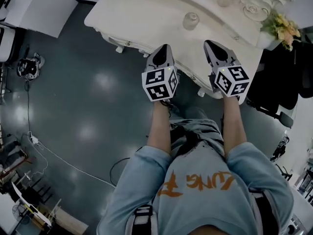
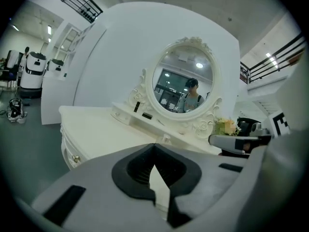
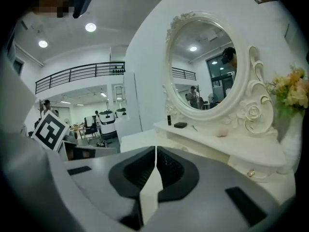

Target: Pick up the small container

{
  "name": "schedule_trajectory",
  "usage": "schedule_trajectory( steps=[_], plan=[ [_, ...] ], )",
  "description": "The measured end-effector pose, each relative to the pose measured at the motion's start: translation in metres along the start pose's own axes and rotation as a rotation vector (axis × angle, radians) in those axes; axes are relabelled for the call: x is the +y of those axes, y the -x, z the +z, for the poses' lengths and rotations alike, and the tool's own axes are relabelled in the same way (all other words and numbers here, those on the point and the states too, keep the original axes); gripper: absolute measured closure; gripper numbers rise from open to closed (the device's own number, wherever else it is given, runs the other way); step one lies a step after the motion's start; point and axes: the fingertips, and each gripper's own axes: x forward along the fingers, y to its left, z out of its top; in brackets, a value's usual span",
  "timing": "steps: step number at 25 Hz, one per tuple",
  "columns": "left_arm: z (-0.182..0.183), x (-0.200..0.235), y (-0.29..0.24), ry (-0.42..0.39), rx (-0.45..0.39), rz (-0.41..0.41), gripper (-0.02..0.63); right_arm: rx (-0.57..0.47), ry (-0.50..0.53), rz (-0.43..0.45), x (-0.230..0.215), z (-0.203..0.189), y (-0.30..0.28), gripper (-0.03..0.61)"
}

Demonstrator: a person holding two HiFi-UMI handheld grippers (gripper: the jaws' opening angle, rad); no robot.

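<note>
Right tool closed, small container beyond, apart

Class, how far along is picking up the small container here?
Done: nothing. In hand: left gripper and right gripper, both shut and empty, hover over the front edge of the dressing table. Left: reaching, gripping and lifting the small container, which stands untouched.

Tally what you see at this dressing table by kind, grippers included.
Grippers: 2 (left gripper, right gripper)
Oval mirror: 1
Flower bunch: 1
Small container: 1
Dark items on the mirror shelf: 2 (bottle, flat case)
Total: 7
</note>
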Motion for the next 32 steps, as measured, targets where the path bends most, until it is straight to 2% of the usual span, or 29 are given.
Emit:
schedule_trajectory(
  steps=[3,6,12,16,19,20,22,26,32],
  plan=[
    [-0.006,0.016,-0.025,0.005,0.032,-0.015,0.604,0.024,-0.025,-0.031,-0.014,-0.01,-0.024,0.549],
    [-0.016,0.014,-0.041,0.0,0.057,-0.029,0.604,0.046,-0.036,-0.032,-0.024,-0.023,-0.037,0.549],
    [-0.035,0.023,-0.052,0.012,0.107,0.022,0.604,0.089,-0.072,0.014,-0.029,-0.044,-0.059,0.549],
    [-0.034,0.034,-0.066,0.027,0.107,0.058,0.604,0.048,-0.095,0.09,-0.025,-0.035,-0.075,0.548],
    [-0.045,0.032,-0.073,0.037,0.131,0.065,0.604,0.044,-0.093,0.114,-0.026,-0.036,-0.083,0.538],
    [-0.047,0.031,-0.075,0.037,0.139,0.062,0.604,0.05,-0.094,0.119,-0.027,-0.038,-0.086,0.509],
    [-0.048,0.028,-0.081,0.035,0.143,0.059,0.604,0.065,-0.097,0.134,-0.03,-0.041,-0.095,0.393],
    [-0.044,0.03,-0.09,0.038,0.136,0.069,0.604,0.094,-0.063,0.149,-0.037,-0.047,-0.117,0.341],
    [-0.044,0.043,-0.095,0.054,0.139,0.1,0.604,0.147,0.031,0.074,-0.06,-0.053,-0.149,0.286]
  ],
)
